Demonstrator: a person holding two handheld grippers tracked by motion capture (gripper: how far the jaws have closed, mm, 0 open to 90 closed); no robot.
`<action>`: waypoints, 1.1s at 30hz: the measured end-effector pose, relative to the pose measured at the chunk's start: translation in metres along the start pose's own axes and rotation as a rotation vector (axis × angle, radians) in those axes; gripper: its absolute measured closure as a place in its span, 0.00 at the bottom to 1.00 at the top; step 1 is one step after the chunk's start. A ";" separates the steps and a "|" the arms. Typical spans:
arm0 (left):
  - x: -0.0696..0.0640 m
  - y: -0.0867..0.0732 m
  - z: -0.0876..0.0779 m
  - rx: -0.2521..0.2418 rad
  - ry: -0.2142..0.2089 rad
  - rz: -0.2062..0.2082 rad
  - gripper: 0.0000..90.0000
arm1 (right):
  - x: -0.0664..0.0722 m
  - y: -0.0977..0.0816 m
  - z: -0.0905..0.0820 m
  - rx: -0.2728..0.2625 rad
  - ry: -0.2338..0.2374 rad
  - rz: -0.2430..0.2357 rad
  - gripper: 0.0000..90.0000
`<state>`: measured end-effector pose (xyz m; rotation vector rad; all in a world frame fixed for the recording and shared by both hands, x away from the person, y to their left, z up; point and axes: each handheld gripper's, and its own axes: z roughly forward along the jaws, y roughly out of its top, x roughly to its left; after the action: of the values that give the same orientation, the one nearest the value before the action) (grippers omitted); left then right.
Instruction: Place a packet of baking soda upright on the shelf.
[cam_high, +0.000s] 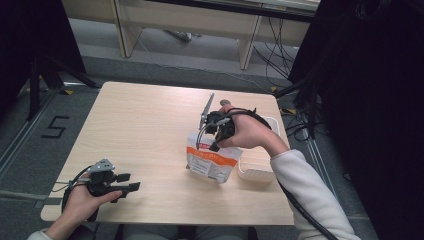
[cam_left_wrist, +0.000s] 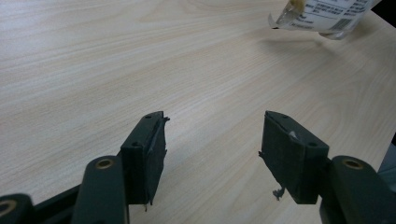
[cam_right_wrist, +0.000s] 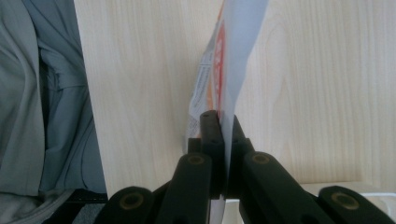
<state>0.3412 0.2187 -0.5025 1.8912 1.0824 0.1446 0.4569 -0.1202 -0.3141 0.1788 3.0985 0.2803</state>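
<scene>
Near the right edge of the bench (cam_high: 150, 115), the right gripper (cam_high: 216, 131) had its fingers (cam_right_wrist: 211, 135) pinched fully together on the top edge of a white-and-orange pouch (cam_high: 212, 162), and the pouch hung below it with its lower end close over the wood, just beside a white tray (cam_high: 257, 170). From the right gripper view the thin sheet of the pouch ran straight up between the two black fingers, caught along a narrow strip only. That was the worry: a hold on so little of a slick film could slide out if the hand jerked or tilted, and the pouch would drop flat onto the bench or clip the tray's rim. Whatever was inside could also shift and swing the pouch, dragging it out of the pinch. Whether its bottom touched the bench was hard to say from the high view.

Down at the near left corner, the left gripper (cam_high: 125, 187) rested low over the bench, fingers (cam_left_wrist: 149, 149) spread wide with nothing between them, well apart from the pouch. If it were needed to steady the pouch, it had a long reach to make.
</scene>
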 end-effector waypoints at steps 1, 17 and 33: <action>0.000 0.000 0.000 -0.001 0.000 -0.001 0.44 | 0.000 0.000 0.000 0.000 0.000 0.000 1.00; 0.000 0.000 0.000 0.000 -0.002 -0.003 0.44 | -0.002 -0.005 -0.028 0.005 -0.031 0.008 1.00; 0.000 0.000 0.000 -0.001 -0.004 -0.007 0.44 | -0.010 -0.016 -0.053 0.016 -0.053 0.011 1.00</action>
<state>0.3414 0.2188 -0.5025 1.8855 1.0864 0.1372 0.4629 -0.1463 -0.2652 0.2005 3.0487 0.2466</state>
